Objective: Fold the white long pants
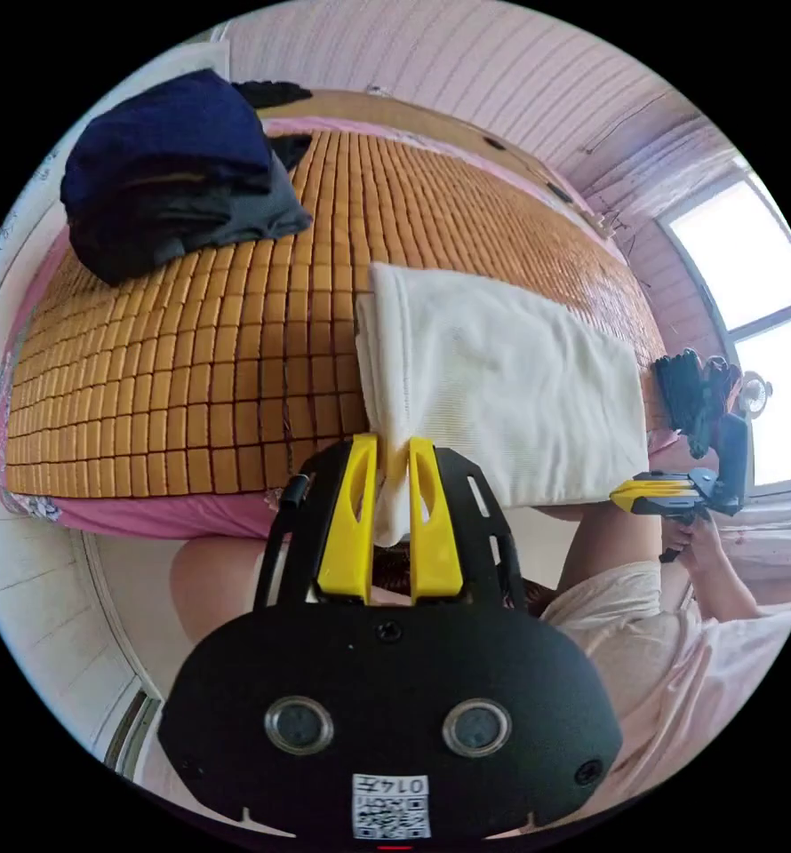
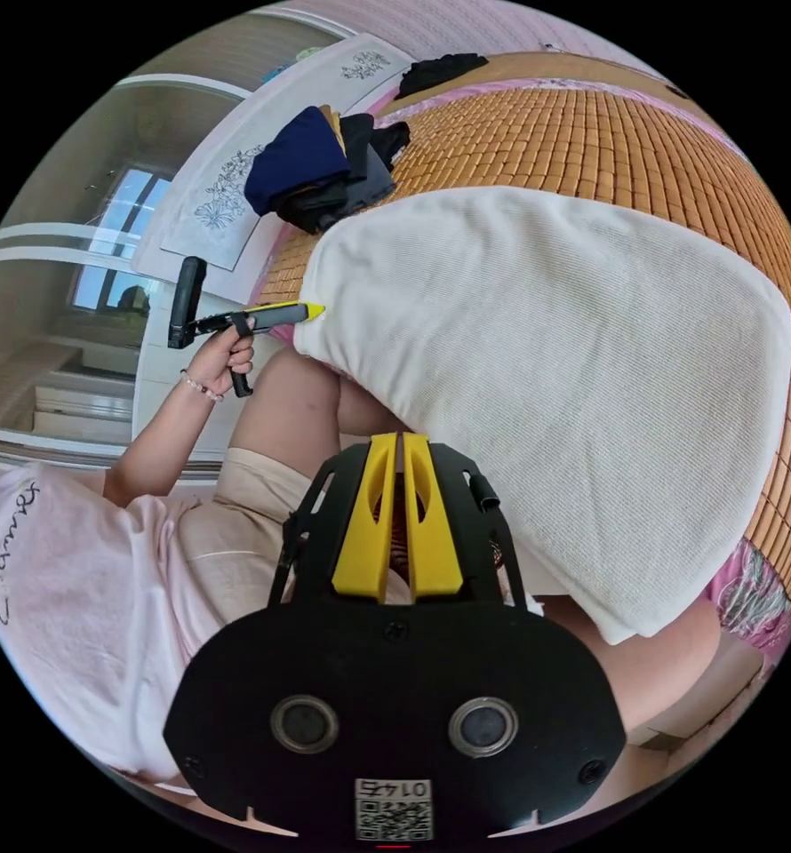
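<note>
The white pants (image 1: 502,382) lie folded into a rectangle on a bamboo mat (image 1: 191,355), their near edge reaching past the bed's edge over the person's knees. My left gripper (image 1: 394,440) is shut on the near left corner, with white cloth bunched between its yellow jaws. In the right gripper view the pants (image 2: 547,355) spread wide, and the left gripper (image 2: 320,309) pinches their far corner. My right gripper (image 2: 398,435) has its jaws together, tips touching the near edge; pinched cloth is not discernible. It appears in the left gripper view as the right gripper (image 1: 616,496) by the near right corner.
A pile of dark folded clothes (image 1: 173,178) sits at the mat's far left corner, also seen as the dark pile (image 2: 324,169). A black garment (image 2: 440,71) lies at the far end. The person's legs (image 2: 289,400) are against the bed edge. A bright window (image 1: 751,267) is at right.
</note>
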### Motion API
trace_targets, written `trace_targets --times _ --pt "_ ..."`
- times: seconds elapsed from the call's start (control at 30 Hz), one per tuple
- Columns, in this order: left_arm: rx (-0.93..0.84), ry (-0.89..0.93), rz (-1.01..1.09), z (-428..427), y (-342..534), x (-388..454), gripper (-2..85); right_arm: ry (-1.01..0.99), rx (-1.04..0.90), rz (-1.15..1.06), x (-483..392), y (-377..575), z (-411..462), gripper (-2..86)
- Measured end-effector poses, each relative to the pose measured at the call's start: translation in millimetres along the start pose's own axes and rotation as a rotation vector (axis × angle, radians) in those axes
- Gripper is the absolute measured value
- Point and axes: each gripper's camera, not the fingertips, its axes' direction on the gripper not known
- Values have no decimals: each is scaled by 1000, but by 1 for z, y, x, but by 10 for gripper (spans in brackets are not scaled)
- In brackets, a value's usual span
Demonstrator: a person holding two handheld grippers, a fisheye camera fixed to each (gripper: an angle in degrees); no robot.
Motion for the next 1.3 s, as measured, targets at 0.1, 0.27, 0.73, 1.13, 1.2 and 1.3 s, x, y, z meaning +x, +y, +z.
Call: trace_targets --times 0.1,0.27,0.73,1.13,1.2,1.3 --pt "-5 65 -27 23 2 -14 75 75 -31 26 -10 -10 4 3" --pt "81 -38 27 -11 16 8 70 368 -21 -36 -39 -14 -8 -1" --pt "-134 -4 637 132 20 228 -4 744 -235 -225 -63 -224 36 -3" --pt "-123 -20 692 167 21 256 -10 531 -193 -104 -3 -232 -7 -8" --pt "-146 -21 693 166 17 262 -9 463 -137 -106 4 -218 -29 -8" --pt "-95 29 741 153 19 272 -7 445 71 -113 18 -162 -87 -5"
